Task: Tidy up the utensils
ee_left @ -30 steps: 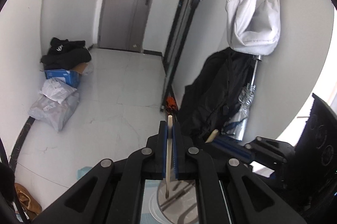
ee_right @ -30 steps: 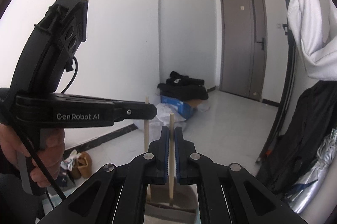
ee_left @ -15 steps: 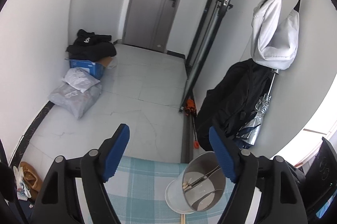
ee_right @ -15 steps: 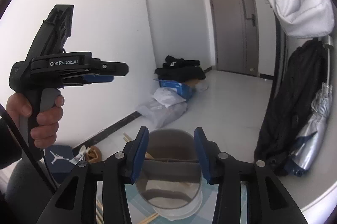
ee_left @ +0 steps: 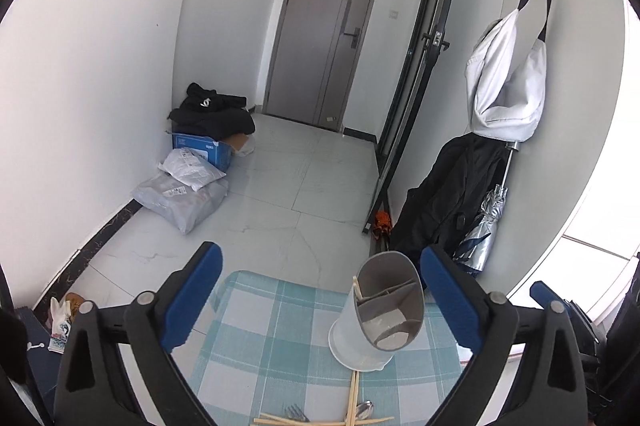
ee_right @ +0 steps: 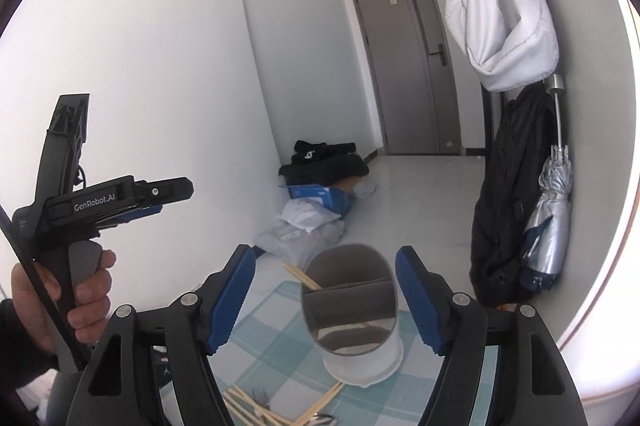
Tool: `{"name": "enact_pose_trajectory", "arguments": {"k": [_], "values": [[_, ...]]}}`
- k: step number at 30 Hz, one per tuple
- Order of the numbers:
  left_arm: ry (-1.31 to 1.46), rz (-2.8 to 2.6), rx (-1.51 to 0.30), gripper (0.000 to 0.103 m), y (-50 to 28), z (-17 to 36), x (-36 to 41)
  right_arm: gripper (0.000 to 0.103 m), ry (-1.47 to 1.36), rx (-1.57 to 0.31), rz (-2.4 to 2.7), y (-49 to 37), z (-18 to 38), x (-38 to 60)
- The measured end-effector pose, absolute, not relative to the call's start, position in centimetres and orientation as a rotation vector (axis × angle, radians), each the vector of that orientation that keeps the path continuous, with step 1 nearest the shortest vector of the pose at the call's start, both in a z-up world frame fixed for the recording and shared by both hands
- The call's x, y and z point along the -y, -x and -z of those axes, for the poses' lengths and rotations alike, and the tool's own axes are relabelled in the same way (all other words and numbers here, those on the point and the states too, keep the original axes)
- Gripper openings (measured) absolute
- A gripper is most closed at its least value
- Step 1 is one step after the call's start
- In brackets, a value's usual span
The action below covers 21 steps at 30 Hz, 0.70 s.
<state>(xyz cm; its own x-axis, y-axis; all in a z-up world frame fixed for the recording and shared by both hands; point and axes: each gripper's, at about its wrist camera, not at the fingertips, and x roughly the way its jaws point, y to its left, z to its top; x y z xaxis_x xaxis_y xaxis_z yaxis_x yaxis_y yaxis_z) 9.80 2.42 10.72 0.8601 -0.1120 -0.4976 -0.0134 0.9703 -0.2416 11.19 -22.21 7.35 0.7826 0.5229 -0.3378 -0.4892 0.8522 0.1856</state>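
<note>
A grey divided utensil holder (ee_left: 384,310) on a white base stands on the blue checked cloth (ee_left: 260,338), with a wooden chopstick (ee_left: 357,289) leaning in it. My left gripper (ee_left: 320,292) hangs back from the holder, its jaws opening wide with nothing between them. In the right wrist view the holder (ee_right: 352,302) shows beyond my right gripper (ee_right: 326,300), whose jaws are also opening and grip nothing. Chopsticks (ee_right: 301,276) stick out of its left rim. A hand holds the left gripper (ee_right: 172,193) at the left. Loose chopsticks (ee_left: 352,400), a fork (ee_left: 296,413) and a spoon (ee_left: 365,409) lie in front of the holder.
Past the table edge lies a tiled floor with parcels and a blue box (ee_left: 200,149) by the left wall. A black coat (ee_left: 444,197), a silver umbrella (ee_left: 486,226) and a white bag (ee_left: 508,81) hang on the right wall. A grey door (ee_left: 320,33) closes the hallway.
Each gripper was shut on an upright chopstick over the holder a second ago. Both have let go, and the chopsticks now rest in the holder. Both grippers have drawn back and risen with jaws spread.
</note>
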Motion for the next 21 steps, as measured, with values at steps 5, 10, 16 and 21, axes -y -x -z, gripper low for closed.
{"name": "enact_pose_trajectory", "arguments": {"k": [5, 10, 16, 21], "values": [[0.232, 0.069, -0.525, 0.101, -7.6, -10.4, -2.2, 0.081, -0.098, -0.388, -0.545, -8.6, -7.2, 21.9], [0.217, 0.047, -0.503, 0.102, -5.7, -9.5, -2.3, 0.090, -0.110, -0.404, -0.544, -6.7, -6.4, 21.7], [0.221, 0.042, -0.542, 0.102, -4.4, -6.9, -2.5, 0.094, -0.122, -0.430, -0.509, -4.8, -4.6, 21.4], [0.264, 0.053, -0.627, 0.102, -3.8, -3.9, -3.0, 0.094, -0.112, -0.508, -0.451, -4.2, -1.9, 21.0]]}}
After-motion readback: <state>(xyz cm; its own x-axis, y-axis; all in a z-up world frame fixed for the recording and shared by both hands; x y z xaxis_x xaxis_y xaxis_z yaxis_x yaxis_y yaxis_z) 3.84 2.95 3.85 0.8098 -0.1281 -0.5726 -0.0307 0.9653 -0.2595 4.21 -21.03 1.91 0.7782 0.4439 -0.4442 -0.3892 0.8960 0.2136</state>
